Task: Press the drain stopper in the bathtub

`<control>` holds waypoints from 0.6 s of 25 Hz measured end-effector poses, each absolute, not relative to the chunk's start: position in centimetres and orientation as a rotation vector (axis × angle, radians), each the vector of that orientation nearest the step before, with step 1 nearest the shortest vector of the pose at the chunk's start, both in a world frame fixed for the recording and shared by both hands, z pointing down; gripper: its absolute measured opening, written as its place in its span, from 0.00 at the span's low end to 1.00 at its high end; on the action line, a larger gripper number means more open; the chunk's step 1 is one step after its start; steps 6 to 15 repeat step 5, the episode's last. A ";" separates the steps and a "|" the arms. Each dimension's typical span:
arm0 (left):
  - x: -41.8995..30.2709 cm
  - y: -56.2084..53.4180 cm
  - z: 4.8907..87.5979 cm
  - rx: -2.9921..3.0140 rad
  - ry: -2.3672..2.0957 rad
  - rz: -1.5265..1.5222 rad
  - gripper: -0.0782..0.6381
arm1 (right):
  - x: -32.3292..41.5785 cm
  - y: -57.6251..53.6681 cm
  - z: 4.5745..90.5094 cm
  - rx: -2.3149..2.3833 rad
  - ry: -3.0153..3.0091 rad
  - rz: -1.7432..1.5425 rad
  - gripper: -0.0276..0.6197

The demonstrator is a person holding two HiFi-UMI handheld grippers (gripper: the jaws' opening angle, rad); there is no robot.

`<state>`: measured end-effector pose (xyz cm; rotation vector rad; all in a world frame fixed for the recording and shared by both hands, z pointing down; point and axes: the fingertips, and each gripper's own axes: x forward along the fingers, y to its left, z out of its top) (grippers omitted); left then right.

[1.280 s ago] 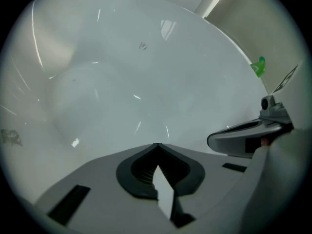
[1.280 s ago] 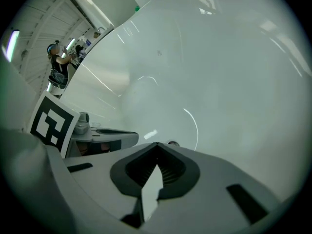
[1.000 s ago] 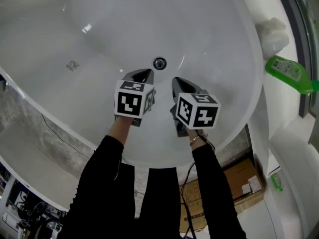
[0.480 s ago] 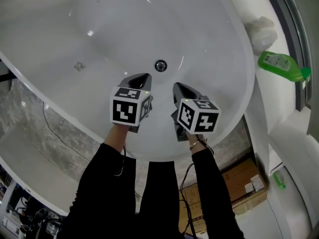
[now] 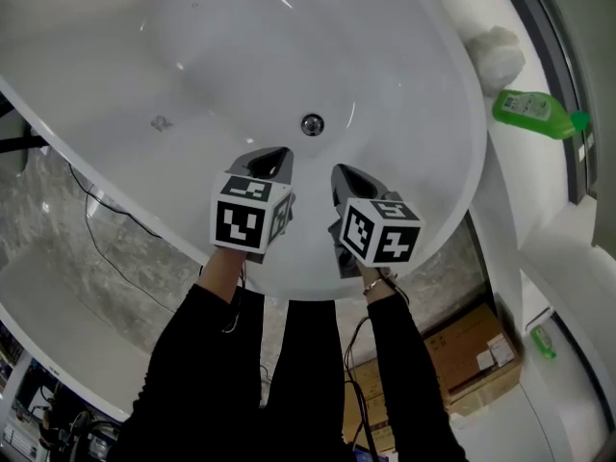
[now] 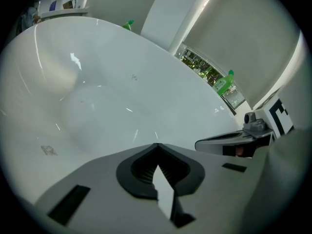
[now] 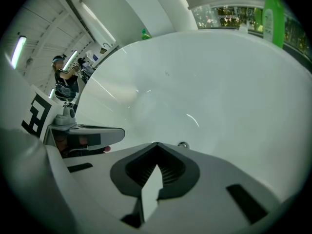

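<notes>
The left tool [image 5: 277, 152] and right tool [image 5: 339, 171] hang side by side, each pressed together at its tips and empty. Just ahead, between their tips and apart from both, sits the round chrome drain stopper [image 5: 312, 123] in the white oval bathtub [image 5: 414, 75]. Far right of the right tool lies a green plastic bottle [image 5: 529, 112].

The bathtub [image 5: 414, 65] is smooth, glossy white and catches bright streaks of light. The drain stopper [image 5: 311, 123] looks like polished metal. The left tool [image 5: 281, 152] and right tool [image 5: 338, 170] have matt grey plastic shells, with dark ribbed pads [image 6: 142, 167] inside. The bottle [image 5: 532, 112] is translucent green plastic. The sleeves [image 5: 192, 354] are matt black cloth, and the box [image 5: 476, 349] is plain brown cardboard.
</notes>
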<state>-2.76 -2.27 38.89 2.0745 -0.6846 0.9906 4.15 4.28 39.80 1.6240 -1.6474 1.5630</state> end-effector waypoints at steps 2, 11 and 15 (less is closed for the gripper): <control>-3.0 -1.9 38.5 2.082 -0.680 0.990 0.12 | 3.9 4.6 39.5 1.631 -1.650 1.566 0.05; -3.4 -1.4 37.8 2.088 -0.676 0.986 0.12 | 3.5 5.0 39.0 1.636 -1.650 1.572 0.05; -3.4 -1.4 37.8 2.088 -0.676 0.986 0.12 | 3.5 5.0 39.0 1.636 -1.650 1.572 0.05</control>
